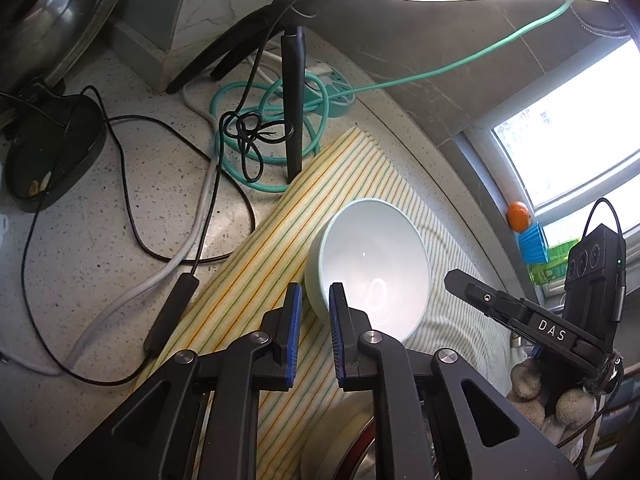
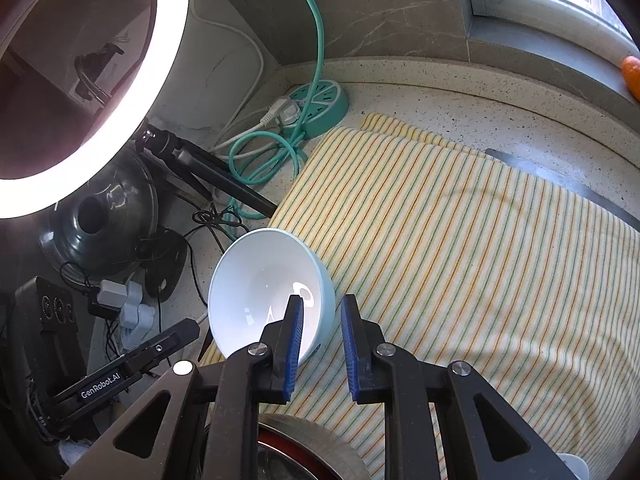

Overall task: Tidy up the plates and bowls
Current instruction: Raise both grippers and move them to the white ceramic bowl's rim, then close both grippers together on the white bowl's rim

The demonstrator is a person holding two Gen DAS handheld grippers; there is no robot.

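Note:
A pale blue bowl (image 1: 372, 256) with a white inside lies tilted on the striped cloth (image 1: 248, 280), its mouth turned toward me. My left gripper (image 1: 316, 304) is shut on the bowl's near left rim, with one blue pad (image 1: 338, 312) inside and the other against the outer wall. My right gripper (image 2: 323, 320) is shut on the bowl's (image 2: 264, 292) near right rim, its left pad (image 2: 296, 328) inside and its right pad just outside the wall. Each view shows the other gripper beside the bowl: the right one (image 1: 472, 292), the left one (image 2: 176, 340).
A metal rim with red inside (image 2: 312, 436) sits under the grippers at the bottom edge. Behind the cloth lie a teal power strip (image 2: 320, 100), a coiled teal cable (image 1: 272, 112), black and white cords, a tripod leg (image 1: 294, 112) and a lit ring light (image 2: 172, 60). An orange fruit (image 1: 519, 215) rests on the windowsill.

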